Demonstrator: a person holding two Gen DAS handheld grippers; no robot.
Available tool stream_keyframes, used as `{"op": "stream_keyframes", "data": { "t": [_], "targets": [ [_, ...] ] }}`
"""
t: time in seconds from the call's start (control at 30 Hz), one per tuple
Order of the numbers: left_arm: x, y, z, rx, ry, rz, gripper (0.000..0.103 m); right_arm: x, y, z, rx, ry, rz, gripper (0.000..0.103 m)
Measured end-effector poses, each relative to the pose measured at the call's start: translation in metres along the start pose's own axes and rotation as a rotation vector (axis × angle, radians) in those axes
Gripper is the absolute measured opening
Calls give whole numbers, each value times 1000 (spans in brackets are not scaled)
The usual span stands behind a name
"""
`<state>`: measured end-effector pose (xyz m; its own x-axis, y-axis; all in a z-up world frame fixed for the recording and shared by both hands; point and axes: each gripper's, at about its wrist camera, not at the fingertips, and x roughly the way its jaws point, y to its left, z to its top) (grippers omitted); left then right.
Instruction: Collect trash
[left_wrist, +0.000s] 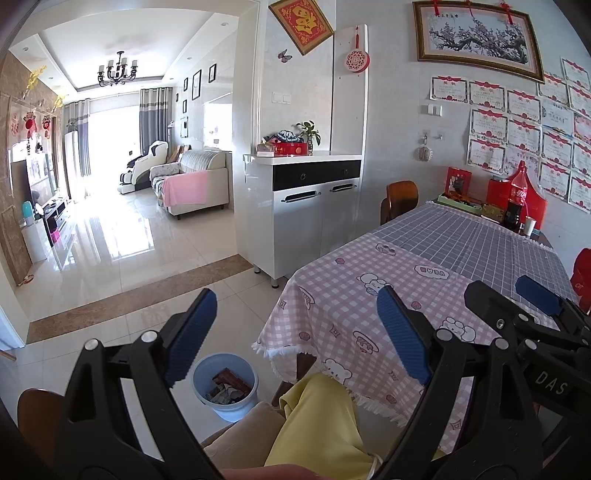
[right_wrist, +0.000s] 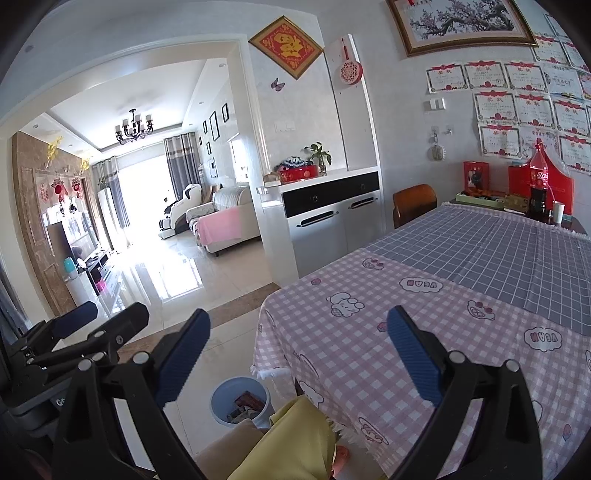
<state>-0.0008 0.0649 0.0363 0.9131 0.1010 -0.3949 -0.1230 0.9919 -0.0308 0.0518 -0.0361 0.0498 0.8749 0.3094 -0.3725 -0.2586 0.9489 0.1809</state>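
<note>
A light blue trash bucket (left_wrist: 224, 386) stands on the tiled floor by the table's near left corner and holds crumpled trash, including a brown wrapper (left_wrist: 231, 382). It also shows in the right wrist view (right_wrist: 240, 404). My left gripper (left_wrist: 297, 334) is open and empty, held above the bucket and the table edge. My right gripper (right_wrist: 297, 356) is open and empty, held over the table's near corner. The right gripper shows at the right edge of the left wrist view (left_wrist: 528, 306). The left gripper shows at the left edge of the right wrist view (right_wrist: 99, 321).
The table (left_wrist: 424, 295) has a pink checked cloth in front and a grey grid cloth behind. A cola bottle (left_wrist: 517, 199), a white cup (left_wrist: 530, 226) and red boxes stand at its far end. A white cabinet (left_wrist: 310, 218) and a wooden chair (left_wrist: 400, 197) stand beyond. My yellow-clad leg (left_wrist: 317, 424) is below.
</note>
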Motion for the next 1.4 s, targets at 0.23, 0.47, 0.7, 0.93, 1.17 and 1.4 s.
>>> {"op": "stream_keyframes", "data": {
  "t": [0.23, 0.47, 0.7, 0.93, 1.17, 1.4],
  "targets": [
    [0, 1, 0, 2, -1, -1, 87, 0, -1, -1, 0, 4, 1, 95],
    [-2, 0, -1, 8, 1, -2, 87, 0, -1, -3, 3, 6, -3, 95],
    [-2, 0, -1, 9, 5, -8, 87, -3, -1, -5, 2, 5, -13, 95],
    [-2, 0, -1, 10, 1, -13, 87, -4, 0, -5, 4, 5, -14, 95],
    [-2, 0, -3, 9, 4, -16, 87, -6, 0, -5, 20, 15, -8, 95],
    [-3, 0, -3, 11, 2, -18, 87, -6, -1, -4, 19, 15, -13, 95]
  ]
}}
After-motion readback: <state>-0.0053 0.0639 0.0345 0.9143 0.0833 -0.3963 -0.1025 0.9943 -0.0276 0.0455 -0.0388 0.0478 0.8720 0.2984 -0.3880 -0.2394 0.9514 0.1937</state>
